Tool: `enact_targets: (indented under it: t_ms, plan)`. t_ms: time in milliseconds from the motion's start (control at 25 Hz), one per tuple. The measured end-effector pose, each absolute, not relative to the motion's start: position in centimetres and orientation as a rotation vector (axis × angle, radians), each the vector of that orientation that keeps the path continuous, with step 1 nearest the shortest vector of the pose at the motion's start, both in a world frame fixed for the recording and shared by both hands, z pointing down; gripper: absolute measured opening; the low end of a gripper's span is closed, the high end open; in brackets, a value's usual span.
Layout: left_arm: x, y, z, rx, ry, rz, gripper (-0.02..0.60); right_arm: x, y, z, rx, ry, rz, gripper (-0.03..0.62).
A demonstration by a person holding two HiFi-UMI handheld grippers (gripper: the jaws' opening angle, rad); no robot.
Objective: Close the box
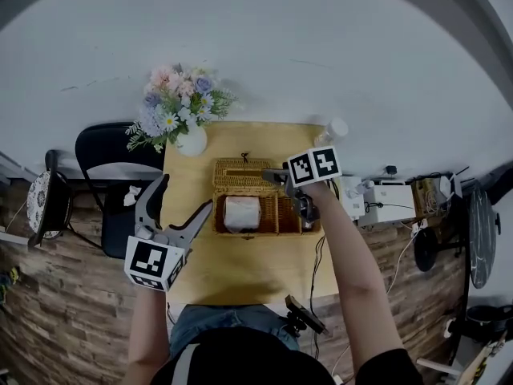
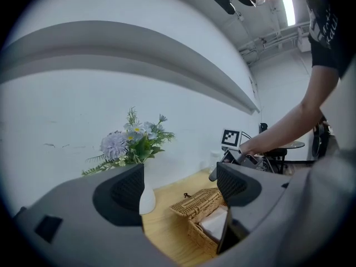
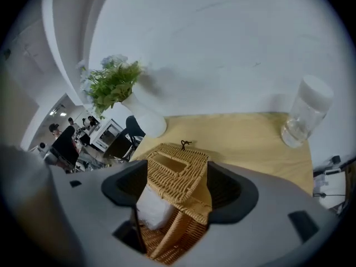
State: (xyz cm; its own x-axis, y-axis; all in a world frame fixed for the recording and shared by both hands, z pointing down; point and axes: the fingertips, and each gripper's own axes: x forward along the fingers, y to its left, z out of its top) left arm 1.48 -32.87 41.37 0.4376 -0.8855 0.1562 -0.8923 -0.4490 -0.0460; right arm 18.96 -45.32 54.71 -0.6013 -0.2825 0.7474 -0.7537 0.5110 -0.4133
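Left gripper [image 1: 187,192]: jaws spread, empty, over wooden table's [image 1: 240,271] near left. Wicker box [image 1: 264,232]: mid-table, long axis left-to-right along the wall, mouth upward. Right gripper [image 3: 177,183] clasps its half-raised lid [image 1: 240,173].

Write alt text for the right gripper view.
The right tool grips a raised wicker lid above its open box, a white tissue pack inside. Behind stand a flower vase and clear bottle on a wooden table.
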Motion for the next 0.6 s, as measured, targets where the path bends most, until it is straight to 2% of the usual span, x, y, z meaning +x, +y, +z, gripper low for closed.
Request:
enact_targets:
  t_ms: [240,520,600]
  plan:
    - [1.1,-33.8,41.1,2.649,-1.665,0.246,0.413,18.8,-46.8,58.9,0.744,-1.953,1.166,0.333]
    - [0.4,-34.3,42.0,2.628,-1.681,0.294,0.413,18.3,-47.8,61.2,0.655,-1.834,1.301,0.233]
    - [0.4,-34.4,42.4,2.627,-1.675,0.311,0.413,18.3,-48.1,62.1,0.642,-1.809,1.340,0.229]
